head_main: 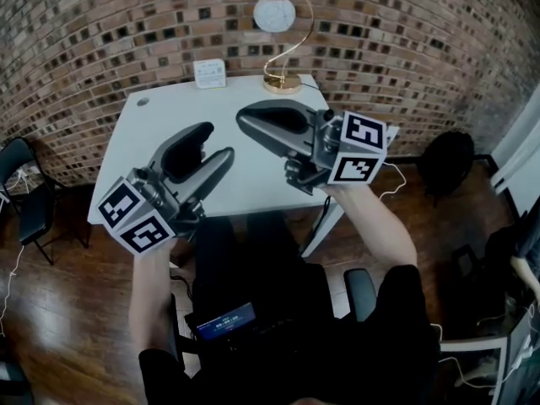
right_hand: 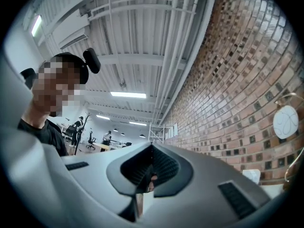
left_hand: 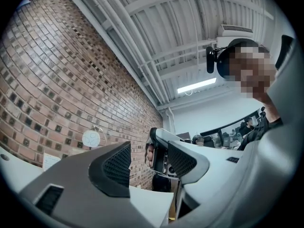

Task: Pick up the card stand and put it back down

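1. Your left gripper (head_main: 216, 144) was spread and empty, and your right gripper (head_main: 245, 121) was pressed together on nothing, both above the desk's (head_main: 152, 108) near side.
2. The card stand (head_main: 209, 72) stood at the far edge, near the lamp (head_main: 281, 36); reaching in with shut jaws could have toppled either.
3. Counted: two grippers, one desk, one card stand, one lamp.

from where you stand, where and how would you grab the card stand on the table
Probably its top edge, coming over the table from the near side with the open left gripper: the card stand stands upright at the far edge, face toward you, with the lamp close on its right.
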`<state>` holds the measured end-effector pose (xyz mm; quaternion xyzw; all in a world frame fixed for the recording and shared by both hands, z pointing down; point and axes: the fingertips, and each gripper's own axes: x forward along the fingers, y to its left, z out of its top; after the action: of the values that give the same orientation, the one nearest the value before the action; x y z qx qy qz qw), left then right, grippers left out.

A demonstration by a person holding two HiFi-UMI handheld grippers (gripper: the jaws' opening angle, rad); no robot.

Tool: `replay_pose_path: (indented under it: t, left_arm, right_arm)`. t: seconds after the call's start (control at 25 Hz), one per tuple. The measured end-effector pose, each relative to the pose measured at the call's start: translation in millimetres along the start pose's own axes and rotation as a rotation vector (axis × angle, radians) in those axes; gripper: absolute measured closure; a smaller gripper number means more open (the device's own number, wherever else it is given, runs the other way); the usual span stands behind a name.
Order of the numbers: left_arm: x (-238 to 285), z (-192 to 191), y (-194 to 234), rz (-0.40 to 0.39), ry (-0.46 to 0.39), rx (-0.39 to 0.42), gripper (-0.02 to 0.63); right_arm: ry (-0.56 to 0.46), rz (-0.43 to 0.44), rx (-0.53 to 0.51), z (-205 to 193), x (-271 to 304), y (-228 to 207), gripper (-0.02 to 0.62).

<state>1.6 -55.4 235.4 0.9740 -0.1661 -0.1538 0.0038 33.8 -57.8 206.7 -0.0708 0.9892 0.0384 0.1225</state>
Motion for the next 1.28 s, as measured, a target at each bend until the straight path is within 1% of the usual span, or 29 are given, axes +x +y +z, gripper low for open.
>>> replay_pose_path:
  t: [0.2,0.4,0.72,1.08,1.28]
  left_arm:
    - [3.1,4.0,-15.7,-0.014,0.023,0.033,0.371]
    - [0.9,9.3,-25.8,-0.014,0.020,0.045,0.371]
    - [-2.9,12.7,-36.8,-0.034,0.016,0.057,0.371]
    - [-11.2,4.3,-51.5,-0.048,0.017,0.059,0.371]
    - [-12.2,4.0,-61.9,-0.063,0.024,0.074,0.371]
  right_arm:
    - [-0.013,0.014,-0.011,7.7,-2.8,13.8,0.586]
    - [-0.020,0.025,-0.025,12.4,-6.9,28.1,0.586]
    - [-0.031,0.020,-0.112,26.1,-1.6,44.3,0.585]
    - [-0.037,0.056,-0.104,9.3,-2.2,62.4,0.584]
    - [-0.032,0.073,-0.100,5.8,-2.0,71.2,0.584]
